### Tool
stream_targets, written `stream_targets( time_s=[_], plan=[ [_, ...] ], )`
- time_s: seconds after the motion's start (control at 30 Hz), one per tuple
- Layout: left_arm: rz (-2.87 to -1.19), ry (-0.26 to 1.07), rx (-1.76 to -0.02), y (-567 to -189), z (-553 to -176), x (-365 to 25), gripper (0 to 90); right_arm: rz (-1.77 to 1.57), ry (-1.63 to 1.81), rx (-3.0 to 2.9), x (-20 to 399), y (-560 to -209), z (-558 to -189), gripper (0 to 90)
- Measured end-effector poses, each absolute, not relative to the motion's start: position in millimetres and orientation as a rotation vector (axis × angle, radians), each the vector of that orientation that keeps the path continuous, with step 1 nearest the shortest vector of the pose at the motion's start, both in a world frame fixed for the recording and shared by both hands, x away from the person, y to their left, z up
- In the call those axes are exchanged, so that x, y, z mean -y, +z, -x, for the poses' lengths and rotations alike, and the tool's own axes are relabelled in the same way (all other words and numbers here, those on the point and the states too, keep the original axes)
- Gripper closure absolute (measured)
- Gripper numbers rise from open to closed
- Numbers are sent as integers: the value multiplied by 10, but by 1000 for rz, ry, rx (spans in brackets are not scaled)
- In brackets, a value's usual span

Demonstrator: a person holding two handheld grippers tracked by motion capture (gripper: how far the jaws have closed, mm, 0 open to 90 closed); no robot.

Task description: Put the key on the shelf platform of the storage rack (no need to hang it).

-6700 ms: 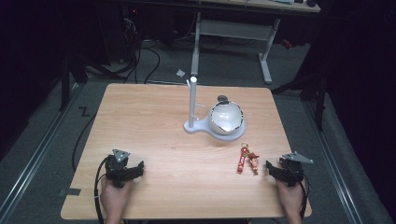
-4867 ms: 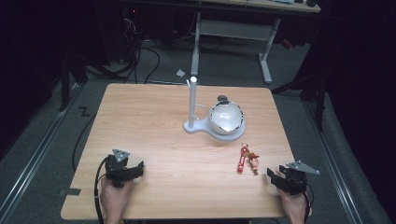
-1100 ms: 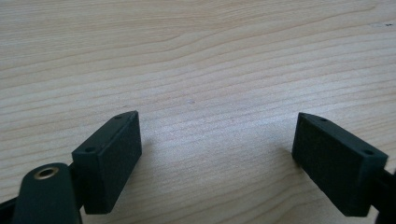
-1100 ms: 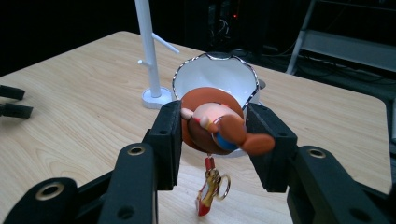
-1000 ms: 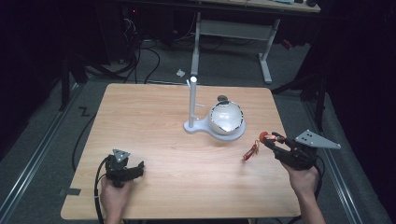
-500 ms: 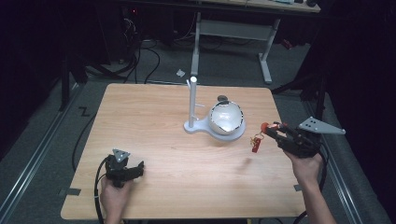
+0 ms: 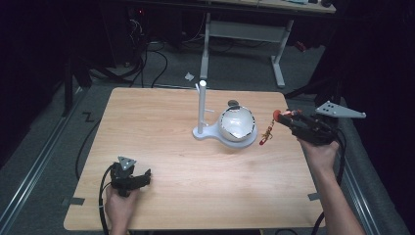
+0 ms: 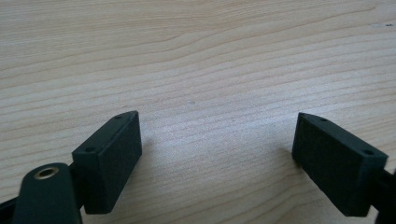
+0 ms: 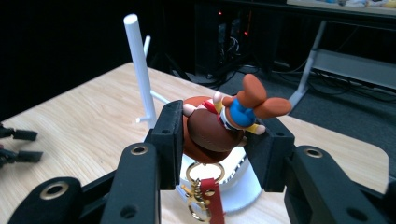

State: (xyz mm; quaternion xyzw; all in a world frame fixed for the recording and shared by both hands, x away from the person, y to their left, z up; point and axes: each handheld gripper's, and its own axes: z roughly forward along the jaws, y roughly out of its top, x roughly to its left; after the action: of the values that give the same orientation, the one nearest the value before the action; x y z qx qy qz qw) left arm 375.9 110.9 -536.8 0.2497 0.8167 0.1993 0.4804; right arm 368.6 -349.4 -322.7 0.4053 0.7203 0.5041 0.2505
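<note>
A small toy figure keychain [image 9: 219, 126] in brown, blue and orange, with a gold ring and red strap [image 9: 205, 196] below it, is clamped between the jaws of my right gripper [image 9: 215, 135]. In the high view the right gripper [image 7: 283, 117] holds the keychain [image 7: 266, 133] in the air just right of the white bowl [image 7: 237, 124]. A white stand [image 7: 201, 105] with an upright pole [image 9: 139, 65] rises left of the bowl. My left gripper [image 7: 142, 177] rests near the table's front left, open, with bare wood between its pads [image 8: 112, 158].
The wooden table [image 7: 161, 122] has bare room across its left and front. A dark floor with cables and a desk frame [image 7: 279, 54] lie beyond the far edge. The person's right forearm [image 7: 333, 196] comes in at the lower right.
The right gripper has picked the keychain up off the table and carried it up and away, to the right side of the bowl. The left gripper has stayed put.
</note>
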Motion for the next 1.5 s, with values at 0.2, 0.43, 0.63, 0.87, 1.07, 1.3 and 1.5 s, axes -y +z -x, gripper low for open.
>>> stream_targets(
  time_s=[0.2,0.43,0.63,0.87,1.07,1.3,1.5],
  plan=[
    [-609,486,-1992,-5368,-3758,-1109,161,-1103,1378,-1956,3456,-3150,-3798,596],
    [-584,471,-2000,-5351,-3763,-1126,168,-1090,1388,-1938,3389,-3074,-3902,597],
    [-583,469,-2000,-5350,-3763,-1128,168,-1080,1381,-1939,3329,-3022,-3981,597],
    [-578,466,-2001,-5346,-3763,-1134,168,-1096,1355,-1947,3260,-3034,-4099,597],
    [-609,486,-1993,-5368,-3757,-1109,162,-1116,1321,-1968,3211,-3094,-4200,597],
    [-606,486,-1994,-5367,-3759,-1110,162,-1126,1291,-1974,3155,-3149,-4277,597],
    [-586,476,-2005,-5356,-3761,-1111,164,-1145,1290,-1990,3059,-3213,-4386,597]
  ],
)
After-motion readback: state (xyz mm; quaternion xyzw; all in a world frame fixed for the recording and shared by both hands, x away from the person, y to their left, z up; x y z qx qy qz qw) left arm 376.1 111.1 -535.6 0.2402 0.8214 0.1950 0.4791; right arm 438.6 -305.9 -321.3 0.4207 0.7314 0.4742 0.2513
